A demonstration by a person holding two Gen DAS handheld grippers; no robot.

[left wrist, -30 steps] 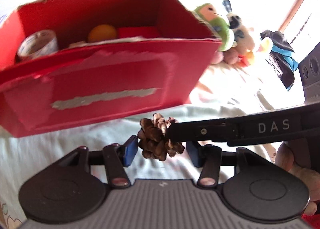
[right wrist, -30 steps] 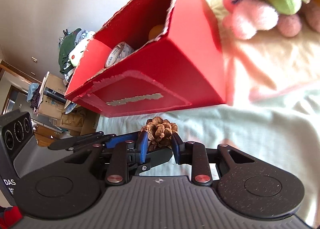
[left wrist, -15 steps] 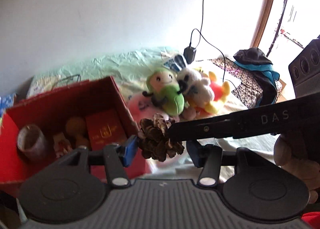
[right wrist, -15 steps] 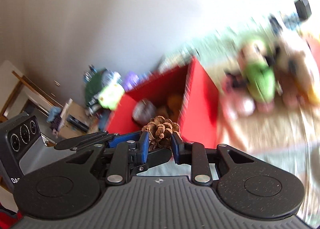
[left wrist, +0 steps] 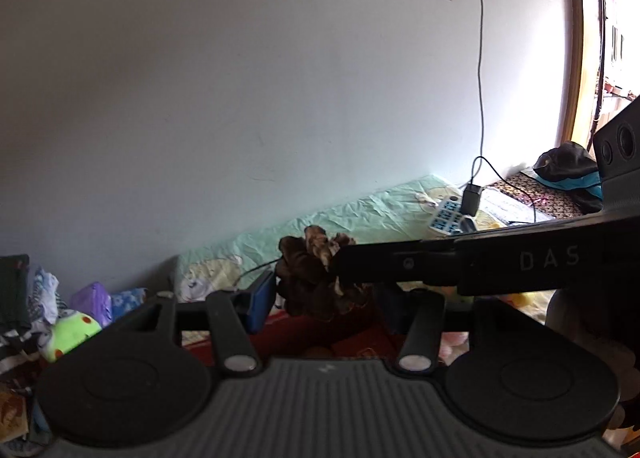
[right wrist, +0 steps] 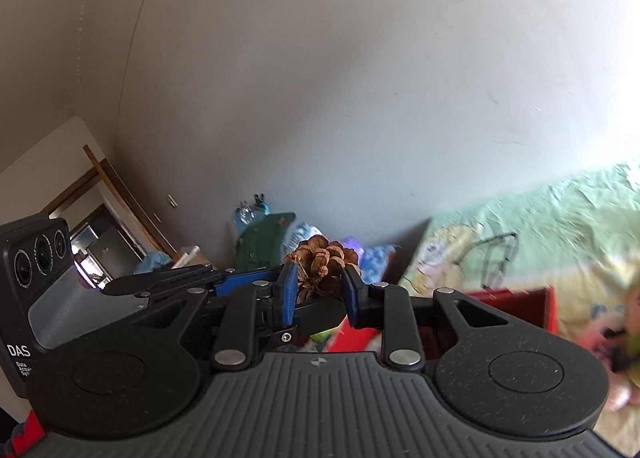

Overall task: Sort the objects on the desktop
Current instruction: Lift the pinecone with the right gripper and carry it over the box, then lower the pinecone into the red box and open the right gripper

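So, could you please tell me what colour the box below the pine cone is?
Red; the box shows best in the right wrist view, just under the pine cone.

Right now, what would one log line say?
right jaws: shut on pine cone | left jaws: around it too | red box: below

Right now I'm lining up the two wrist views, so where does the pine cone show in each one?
Left wrist view: pine cone at lower centre, between the left tongs, with the right tongs reaching in from the right.
Right wrist view: pine cone left of centre, pinched in the right tongs.
Shared landmark: the red box, below the cone in both views.
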